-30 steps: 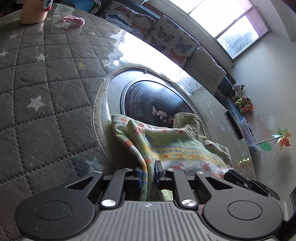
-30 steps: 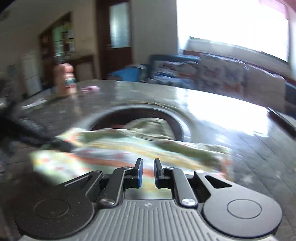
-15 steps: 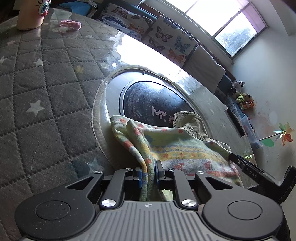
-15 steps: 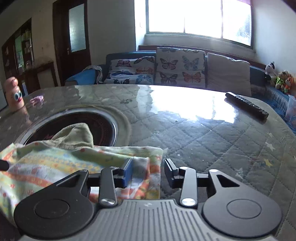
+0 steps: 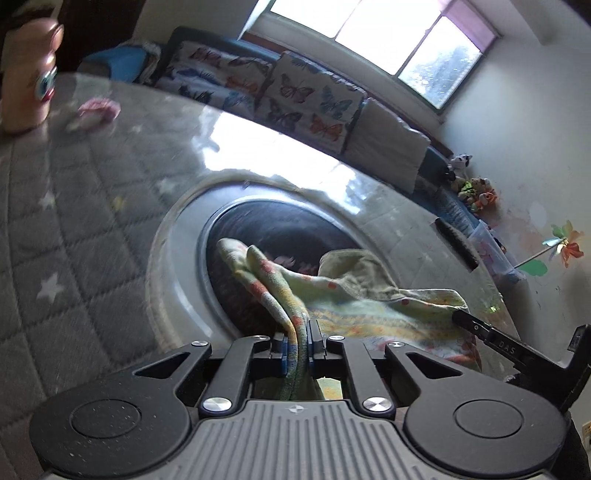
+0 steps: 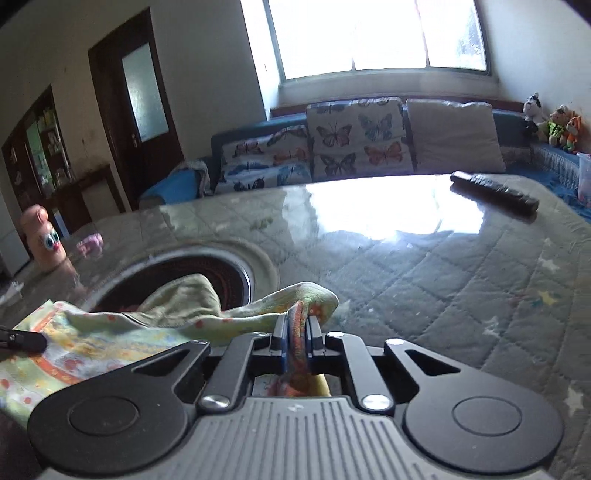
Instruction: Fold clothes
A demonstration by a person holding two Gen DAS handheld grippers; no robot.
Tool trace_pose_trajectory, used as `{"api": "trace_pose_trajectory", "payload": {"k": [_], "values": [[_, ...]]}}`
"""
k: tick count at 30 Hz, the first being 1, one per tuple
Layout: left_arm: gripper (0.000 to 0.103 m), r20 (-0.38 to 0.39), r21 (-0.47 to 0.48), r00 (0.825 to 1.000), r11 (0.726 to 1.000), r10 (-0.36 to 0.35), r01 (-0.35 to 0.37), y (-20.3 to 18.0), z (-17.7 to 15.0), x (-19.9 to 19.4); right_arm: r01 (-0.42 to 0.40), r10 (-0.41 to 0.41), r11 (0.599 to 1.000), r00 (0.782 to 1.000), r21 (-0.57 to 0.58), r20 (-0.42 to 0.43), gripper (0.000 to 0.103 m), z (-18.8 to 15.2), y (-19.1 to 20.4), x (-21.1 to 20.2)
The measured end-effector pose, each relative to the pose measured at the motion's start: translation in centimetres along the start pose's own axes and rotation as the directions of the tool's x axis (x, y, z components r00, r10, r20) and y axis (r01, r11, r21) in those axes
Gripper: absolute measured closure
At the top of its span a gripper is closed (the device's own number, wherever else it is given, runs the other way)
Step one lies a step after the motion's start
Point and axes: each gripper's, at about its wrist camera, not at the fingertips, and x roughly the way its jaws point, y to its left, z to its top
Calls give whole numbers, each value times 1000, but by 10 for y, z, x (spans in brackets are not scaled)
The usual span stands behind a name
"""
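My left fingers [image 5: 297, 345] pinch bunched edge of garment [image 5: 354, 295]; my right fingers [image 6: 296, 341] pinch its opposite corner. Cloth spans between hands, long axis side to side, sagging over dark round inset [image 5: 273, 225] in quilted counter [image 5: 74, 206].

Light: your daylight comes from the window [image 6: 380, 35], blown out white.
Glare: it mirrors brightly off the table [image 6: 388, 210].
Blur: your left wrist view smears slightly.
Edges: fisheye bending, dark corners.

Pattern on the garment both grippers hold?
Pale yellow-green garment with orange-red floral bands; clearest in left wrist view.
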Motion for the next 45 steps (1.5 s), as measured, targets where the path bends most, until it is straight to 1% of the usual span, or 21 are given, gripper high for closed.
{"api": "trace_pose_trajectory", "payload": {"k": [4,8,14,18,20,21,24,27,30,32,33,34,35,36,39,43,45], "values": [[94,8,72,999,997,-37,36,-32,13,11,49,-50,999,996,16,68,95,7,-12,-31],[94,-11,135,996,987,-89,89,-70,20,31,136,-139,990,984,34,108,95,13,-37,-56],[94,-72,221,985,961,-155,167,-132,21,75,280,-285,958,951,56,121,96,17,-83,-86],[94,-117,268,976,940,-183,209,-169,16,104,351,-359,933,927,82,113,96,15,-111,-99],[94,-137,287,972,931,-191,223,-182,13,115,382,-390,920,915,91,107,96,13,-122,-103],[94,-146,295,970,928,-193,229,-188,11,120,400,-409,911,907,97,101,96,11,-129,-104],[94,-171,325,968,917,-182,229,-201,6,134,430,-440,895,894,115,84,96,6,-145,-104],[93,-194,354,969,910,-153,215,-210,1,147,451,-461,882,886,135,47,95,-1,-158,-98],[89,-195,379,975,908,-109,178,-214,-3,153,476,-482,865,876,157,0,94,-10,-169,-88],[82,-185,391,979,907,-88,156,-212,-4,153,485,-490,860,872,159,-15,90,-13,-170,-85],[76,-177,399,981,905,-80,146,-210,-5,152,489,-493,858,870,159,-20,89,-14,-170,-84],[68,-165,406,984,904,-67,130,-209,-4,150,486,-490,859,871,159,-17,87,-14,-169,-85],[64,-153,414,987,903,-54,114,-208,-3,149,475,-479,866,878,155,-11,87,-13,-166,-85],[62,-147,418,988,901,-57,114,-209,-3,147,463,-468,873,884,152,-5,87,-13,-163,-86],[62,-129,431,990,895,-63,113,-211,-3,141,426,-432,894,902,137,13,87,-11,-153,-87],[62,-140,463,987,876,-74,131,-220,-14,138,344,-346,936,938,74,17,87,-14,-125,-79],[62,-150,483,986,865,-77,140,-224,-22,137,304,-305,951,952,55,15,87,-17,-111,-74]]}}
